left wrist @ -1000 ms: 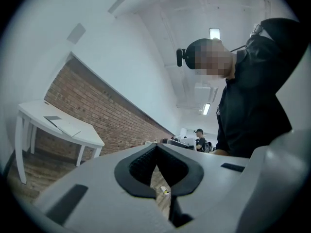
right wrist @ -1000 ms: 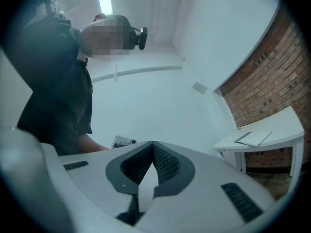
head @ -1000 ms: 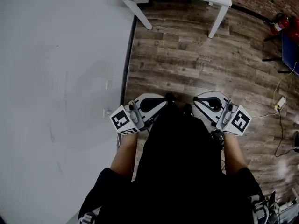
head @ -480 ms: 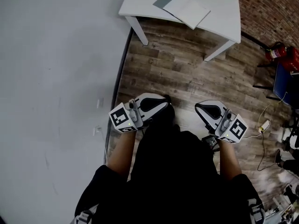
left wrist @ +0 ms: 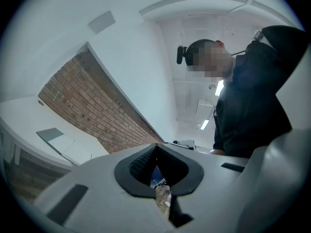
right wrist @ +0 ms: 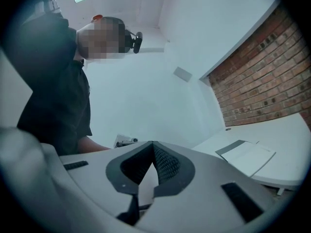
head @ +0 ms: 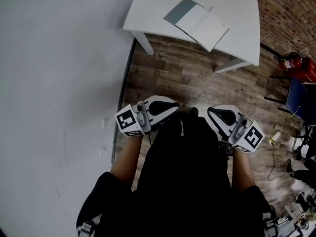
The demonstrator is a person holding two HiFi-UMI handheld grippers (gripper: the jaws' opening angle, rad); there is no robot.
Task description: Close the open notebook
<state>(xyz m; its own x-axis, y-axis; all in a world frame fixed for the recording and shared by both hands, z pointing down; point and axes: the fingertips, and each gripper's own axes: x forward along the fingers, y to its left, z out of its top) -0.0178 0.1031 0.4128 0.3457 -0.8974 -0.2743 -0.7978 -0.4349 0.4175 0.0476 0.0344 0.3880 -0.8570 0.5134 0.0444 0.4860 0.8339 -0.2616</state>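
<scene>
A white wall (head: 59,58) fills the left of the head view and a wooden floor (head: 187,78) runs beside it; a brick wall (head: 291,14) closes the far right corner. The person (head: 182,181), in dark clothes, stands on the floor, well apart from the white table (head: 242,14) at the top of the view.

The notebook (head: 197,22) lies flat and open on that table, its pale pages spread with a grey leaf at the left end, nearer the table's front edge than its back; nothing touches it. It also shows small and off to the side in both gripper views, so neither tool points straight at it.

The left gripper (head: 174,105) and the right gripper (head: 210,111) are held close in front of the person's body, above the floor and short of the table. In each gripper view the dark pads meet at their tips, pressed together with nothing between them; both tools are empty.

By my reading the task itself is not begun: the book is fully open and out of reach. What is left is all of it: getting to the table, catching one cover or page edge, and folding it over onto the other half.
</scene>
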